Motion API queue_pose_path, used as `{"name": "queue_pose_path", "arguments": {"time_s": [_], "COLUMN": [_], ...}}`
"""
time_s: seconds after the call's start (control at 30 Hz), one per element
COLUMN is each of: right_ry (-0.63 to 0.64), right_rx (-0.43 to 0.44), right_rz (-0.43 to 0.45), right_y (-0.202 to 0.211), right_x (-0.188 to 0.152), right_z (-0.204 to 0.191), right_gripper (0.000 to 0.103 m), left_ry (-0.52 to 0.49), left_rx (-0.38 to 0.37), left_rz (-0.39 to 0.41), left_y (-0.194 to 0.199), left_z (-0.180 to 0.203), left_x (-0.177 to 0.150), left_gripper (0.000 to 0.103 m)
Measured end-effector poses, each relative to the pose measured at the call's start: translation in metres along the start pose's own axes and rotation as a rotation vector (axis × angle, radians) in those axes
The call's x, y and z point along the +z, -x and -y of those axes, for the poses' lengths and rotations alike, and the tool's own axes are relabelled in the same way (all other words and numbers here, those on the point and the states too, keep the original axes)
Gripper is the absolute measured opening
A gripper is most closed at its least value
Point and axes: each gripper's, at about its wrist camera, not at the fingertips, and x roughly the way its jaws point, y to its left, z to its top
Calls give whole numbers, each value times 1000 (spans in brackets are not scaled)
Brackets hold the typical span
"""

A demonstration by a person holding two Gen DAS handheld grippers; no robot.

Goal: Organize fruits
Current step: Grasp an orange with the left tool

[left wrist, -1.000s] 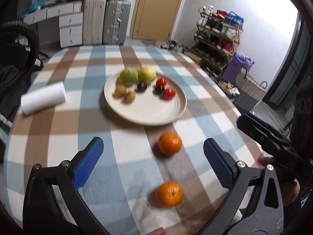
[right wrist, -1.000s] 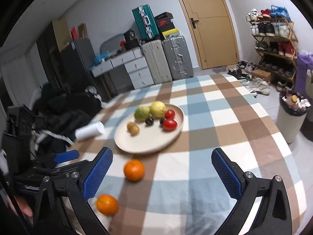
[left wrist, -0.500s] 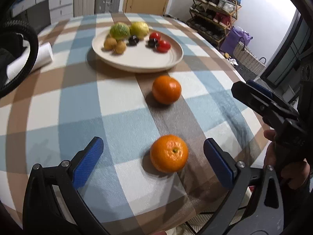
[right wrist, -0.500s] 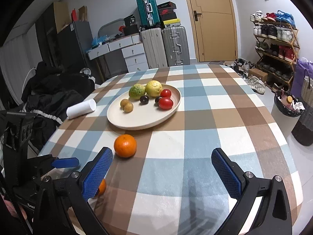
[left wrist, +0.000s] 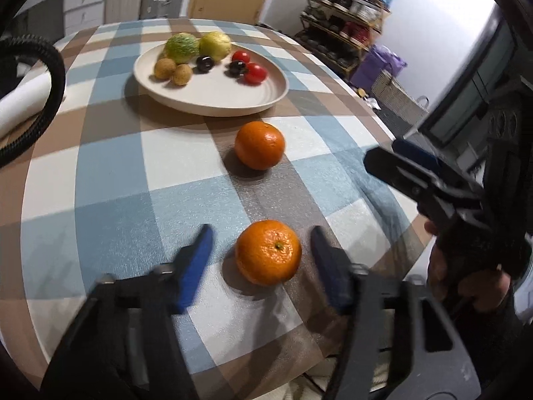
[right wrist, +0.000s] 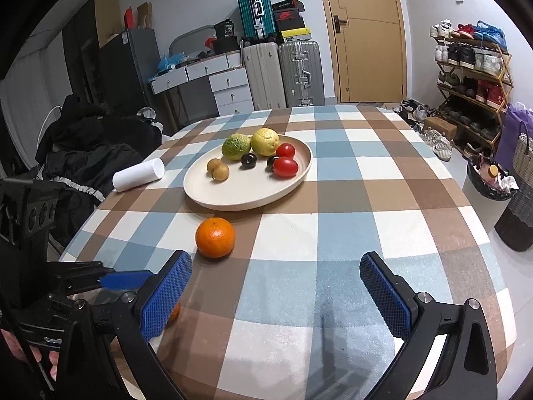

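Between my left gripper's (left wrist: 263, 256) blue ridged pads sits the near orange (left wrist: 268, 252), round and dimpled, stem scar facing up, close to the table's front edge. The pads stand a little off its skin on either side, so the fingers are partly spread and hold nothing. Beyond it, apart from it on the same brown stripe, lies the second orange (left wrist: 260, 145), equally round and glossy, just short of the plate (left wrist: 216, 95).

That plate is a wide, shallow cream disc with a smooth raised rim. On it rest a rough green citrus (left wrist: 181, 47) and a knobbly yellow one (left wrist: 215, 45) touching side by side, two small tan, dull-skinned fruits (left wrist: 173, 70), two dark glossy ones (left wrist: 220, 64), and two shiny red tomatoes (left wrist: 250, 66).

The tablecloth (left wrist: 110, 173) is a soft-looking plaid of blue, brown and white squares over a round table. A white paper roll (right wrist: 138, 175) lies on its side left of the plate.

My right gripper (right wrist: 276, 295) hovers over the cloth with its cross-hatched blue pads spread wide and nothing between them.
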Motion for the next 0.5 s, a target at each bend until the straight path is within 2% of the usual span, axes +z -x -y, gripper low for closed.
{"name": "queue_pose_path", "arguments": {"time_s": [0.03, 0.17, 0.33, 0.5], "right_ry": [-1, -3, -3, 2], "right_rx": [5, 4, 15, 62], "right_rz": [1, -6, -22, -42], "right_y": [0, -3, -8, -14], "right_x": [0, 0, -1, 0], "right_z": [0, -2, -3, -8], "right_gripper": [103, 103, 103, 103], "left_ry": [-25, -67, -36, -14], "left_rx": [-11, -16, -36, -48], "left_rz": [6, 11, 21, 60], "left_y": [2, 5, 9, 22], "left_z": [2, 4, -6, -17], "left_x": [0, 1, 0, 2], "left_gripper": [37, 36, 36, 36]}}
